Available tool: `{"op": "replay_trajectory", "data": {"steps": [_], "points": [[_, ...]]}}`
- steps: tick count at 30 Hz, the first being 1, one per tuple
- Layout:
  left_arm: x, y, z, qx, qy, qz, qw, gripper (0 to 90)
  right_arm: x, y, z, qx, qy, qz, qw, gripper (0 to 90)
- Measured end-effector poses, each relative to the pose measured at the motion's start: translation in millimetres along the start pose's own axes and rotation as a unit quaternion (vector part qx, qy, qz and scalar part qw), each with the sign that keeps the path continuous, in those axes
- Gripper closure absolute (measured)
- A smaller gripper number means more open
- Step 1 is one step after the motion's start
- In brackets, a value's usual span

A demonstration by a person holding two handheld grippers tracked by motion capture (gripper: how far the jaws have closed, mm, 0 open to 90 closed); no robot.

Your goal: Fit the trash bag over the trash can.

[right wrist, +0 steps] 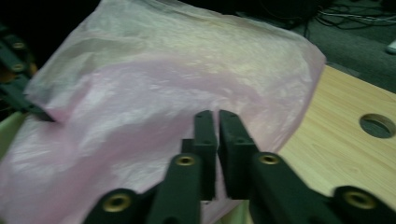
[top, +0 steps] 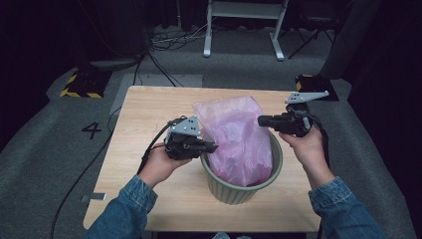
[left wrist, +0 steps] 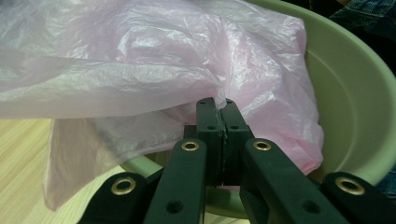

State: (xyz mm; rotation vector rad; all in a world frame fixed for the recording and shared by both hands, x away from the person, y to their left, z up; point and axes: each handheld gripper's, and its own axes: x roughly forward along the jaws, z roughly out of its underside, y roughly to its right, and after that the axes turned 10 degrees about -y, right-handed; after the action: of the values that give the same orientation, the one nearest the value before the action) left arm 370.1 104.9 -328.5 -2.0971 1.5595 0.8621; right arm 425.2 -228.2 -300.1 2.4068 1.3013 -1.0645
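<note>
A crumpled pink plastic bag stands up out of a round green bin in the middle of the wooden table. My left gripper is at the bin's left rim. In the left gripper view its jaws are shut on a fold of the pink bag, over the bin's rim. My right gripper is held level at the bag's upper right edge. Its jaws are together right against the pink film, and no film shows between them.
The bin stands near the table's front edge. A round hole shows in the tabletop. On the grey floor behind are cables, white frame legs and yellow-black blocks. A cable trails off the table's left side.
</note>
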Motion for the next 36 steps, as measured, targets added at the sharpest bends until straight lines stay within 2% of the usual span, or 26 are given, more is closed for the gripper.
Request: {"op": "replay_trajectory", "data": {"steps": [5, 6, 7, 9, 11, 13, 16, 21, 22, 24, 25, 27, 30, 32, 34, 36], "points": [[-1.3, 4.9, 1.1, 0.005, -0.002, 0.000, 1.0000, 89.0, -10.8, -20.8, 3.9, -0.043, 0.005, 0.001, 0.9990, 89.8], [-1.0, 4.9, 1.2, 0.003, -0.003, -0.001, 1.0000, 89.0, -12.6, -21.3, 5.0, -0.044, 0.010, 0.007, 0.9990, 81.5], [-0.5, 3.7, 1.2, 0.003, -0.005, -0.002, 1.0000, 89.0, -12.8, -19.5, 5.4, -0.038, 0.015, 0.012, 0.9991, 75.7], [0.2, 2.0, 1.3, -0.004, -0.005, -0.002, 1.0000, 89.0, -10.6, -9.6, 4.8, -0.011, 0.021, 0.015, 0.9996, 64.5], [0.5, -1.1, 1.3, -0.006, -0.004, -0.001, 1.0000, 89.0, -4.4, 0.2, 3.1, 0.000, 0.021, 0.036, 0.9991, 51.7], [0.7, -3.9, 1.2, -0.008, -0.003, 0.000, 1.0000, 89.0, 2.4, 9.5, 0.9, 0.007, 0.022, 0.045, 0.9987, 45.7], [1.1, -7.1, 0.8, -0.011, -0.004, 0.001, 0.9999, 88.9, 12.5, 19.3, -3.2, 0.018, 0.019, 0.039, 0.9989, 43.7], [1.6, -8.9, 1.6, -0.010, -0.005, 0.004, 0.9999, 89.0, 27.5, 29.6, -3.4, 0.048, 0.006, 0.000, 0.9988, 45.2], [1.6, -8.6, 1.6, -0.010, -0.004, 0.005, 0.9999, 89.0, 30.0, 29.9, -2.6, 0.052, 0.004, -0.010, 0.9986, 47.6], [1.2, -7.9, 1.5, -0.010, -0.003, 0.005, 0.9999, 89.0, 30.7, 28.4, -2.3, 0.045, -0.002, -0.016, 0.9989, 60.9], [1.1, -7.5, 1.4, -0.010, -0.002, 0.005, 0.9999, 89.0, 29.2, 26.1, -2.3, 0.029, -0.002, -0.013, 0.9995, 68.8], [0.4, -6.3, 1.2, -0.007, -0.001, 0.005, 1.0000, 89.0, 25.1, 22.0, -2.6, 0.016, 0.003, -0.007, 0.9999, 78.0], [-0.9, -3.5, 0.9, -0.005, 0.000, 0.002, 1.0000, 88.9, 15.6, 12.7, -2.8, -0.012, 0.013, 0.004, 0.9998, 86.9], [-2.8, -0.7, 1.4, -0.001, -0.001, 0.002, 1.0000, 88.8, 7.0, 3.4, -1.5, -0.035, 0.025, 0.001, 0.9991, 88.2], [-4.9, 3.8, 3.4, 0.005, -0.002, 0.007, 1.0000, 87.4, -3.2, -10.8, 2.4, -0.068, 0.038, 0.000, 0.9969, 88.1], [-6.5, 8.1, 5.1, 0.011, -0.008, 0.008, 0.9999, 81.3, -12.3, -26.4, 9.4, -0.098, 0.044, 0.003, 0.9942, 88.1]]}}
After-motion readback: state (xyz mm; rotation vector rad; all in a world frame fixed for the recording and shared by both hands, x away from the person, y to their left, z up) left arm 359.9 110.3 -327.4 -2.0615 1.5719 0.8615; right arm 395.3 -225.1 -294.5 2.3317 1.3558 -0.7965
